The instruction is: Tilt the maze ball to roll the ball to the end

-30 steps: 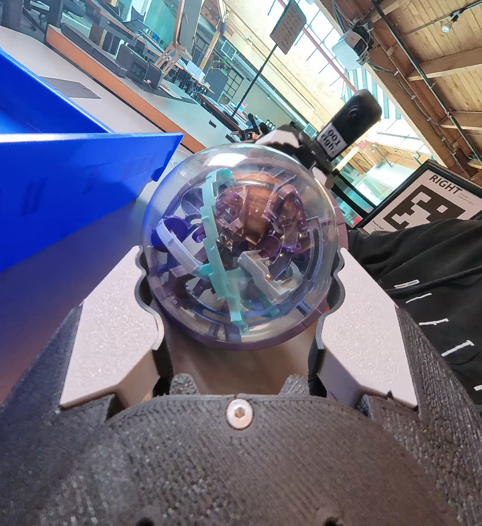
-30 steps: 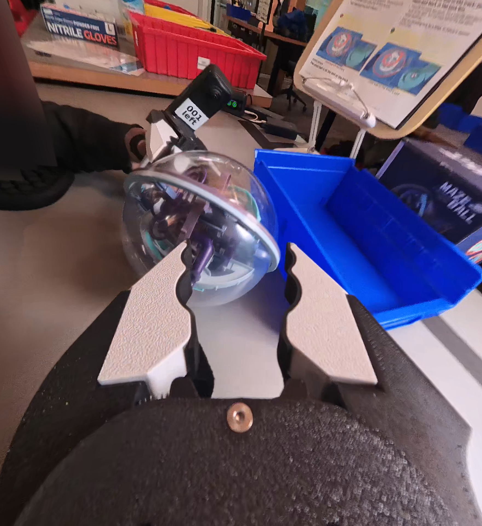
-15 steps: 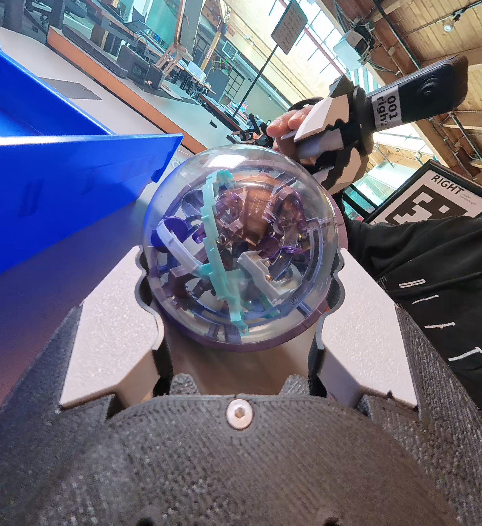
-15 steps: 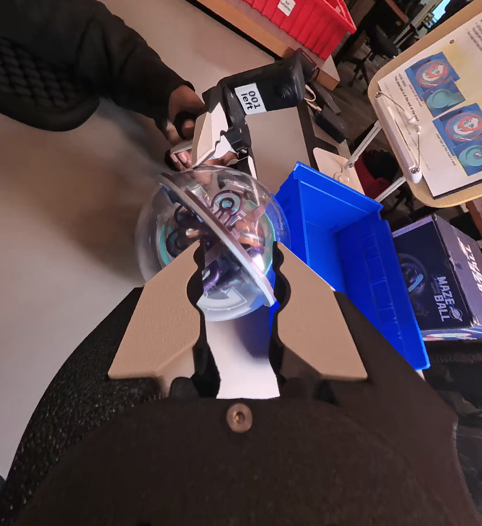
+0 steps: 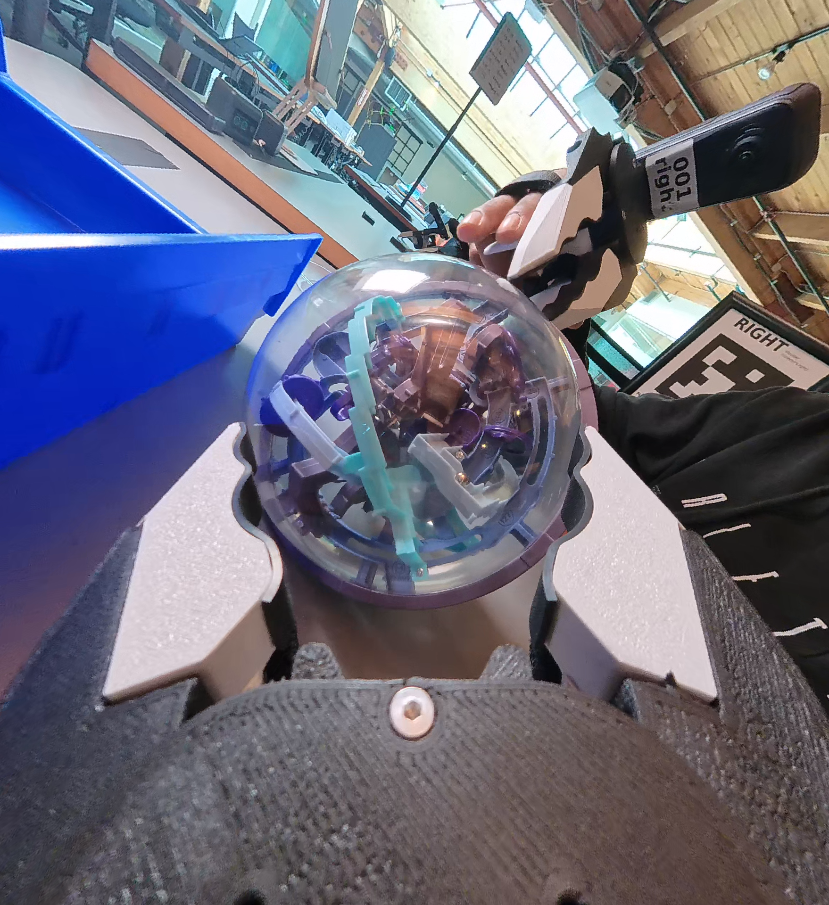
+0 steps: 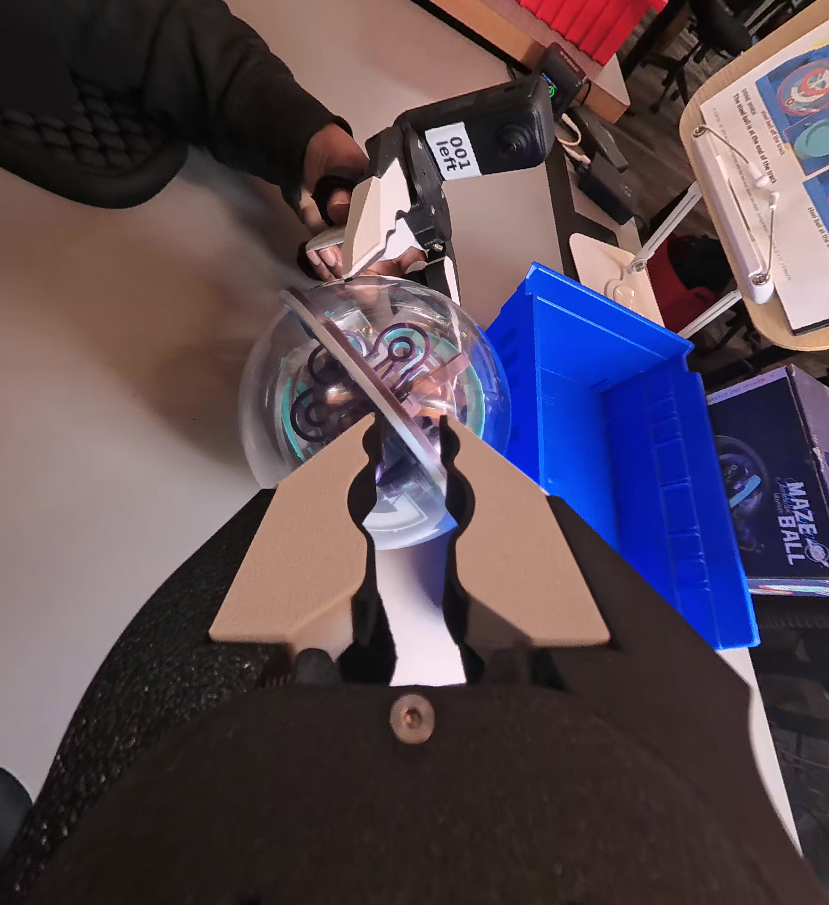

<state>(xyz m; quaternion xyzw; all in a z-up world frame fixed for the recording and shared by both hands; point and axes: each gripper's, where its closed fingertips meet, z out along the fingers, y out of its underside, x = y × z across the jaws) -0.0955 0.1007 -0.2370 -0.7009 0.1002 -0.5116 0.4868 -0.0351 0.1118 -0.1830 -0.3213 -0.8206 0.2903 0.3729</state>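
Note:
The maze ball (image 5: 412, 431) is a clear sphere with teal, purple and white tracks inside and a purple rim around its middle. My left gripper (image 5: 412, 436) is shut on it, one finger on each side, holding it just above the grey table. In the right wrist view the ball (image 6: 334, 392) hangs tilted, rim running diagonally. My right gripper (image 6: 407, 423) is closed down to a narrow gap over that rim at the ball's near side. It shows in the left wrist view (image 5: 525, 294) at the ball's upper right. I cannot pick out the small steel ball.
A blue bin (image 6: 623, 440) stands right beside the ball, also in the left wrist view (image 5: 109, 318). A dark maze-ball box (image 6: 785, 489) lies beyond the bin. An instruction sheet on a stand (image 6: 794, 171) is at the far right. A person's dark sleeves reach in.
My right gripper has risen over the ball, rolled, and narrowed its fingers onto the rim. The ball has tilted in my left gripper, which kept its hold.

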